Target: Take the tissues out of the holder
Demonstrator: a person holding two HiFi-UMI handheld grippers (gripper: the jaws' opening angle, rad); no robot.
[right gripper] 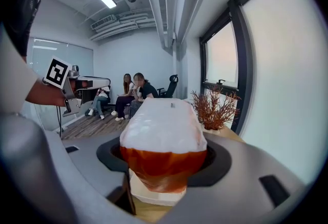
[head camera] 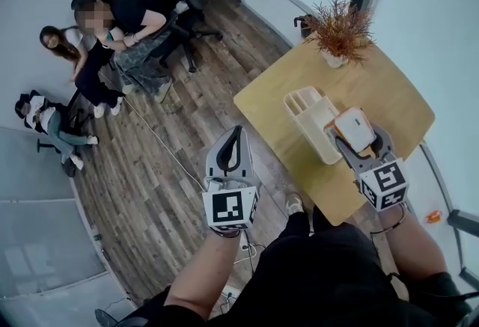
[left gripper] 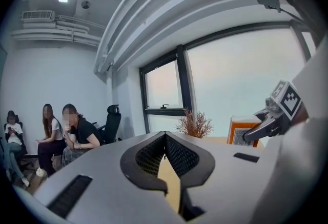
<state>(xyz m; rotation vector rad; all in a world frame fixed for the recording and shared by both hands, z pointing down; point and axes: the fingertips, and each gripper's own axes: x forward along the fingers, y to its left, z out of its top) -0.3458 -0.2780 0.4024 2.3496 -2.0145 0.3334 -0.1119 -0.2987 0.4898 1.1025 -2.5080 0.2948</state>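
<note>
The right tongs (head camera: 359, 146) are pinching an orange-and-white plastic-wrapped tissue pack (head camera: 353, 129) across its sides, the pads pressing into the wrapper. The right gripper view is showing the pack's crinkled orange end bulging between the jaws. The tissue pack is sitting at the right-hand edge of the cream slotted plastic holder (head camera: 299, 105), partly overlapping it from above in the head view. A strip of the holder is showing right under the pack in the right gripper view. Whether the pack is touching the holder cannot be told.

The holder is lying on the light wooden counter (head camera: 397, 101). Beyond the holder, at the counter's far side, a rust-coloured dried plant in a white vase (head camera: 340, 30) is standing well apart from it.

The left tongs (head camera: 236, 132) are hanging well to the left of the holder, off the counter's edge and over the dark wooden plank floor (head camera: 172, 168). Their tips are pressing together with nothing between them.

Far to the left of the holder, three seated people (head camera: 112, 26) are resting on chairs by the wall.
</note>
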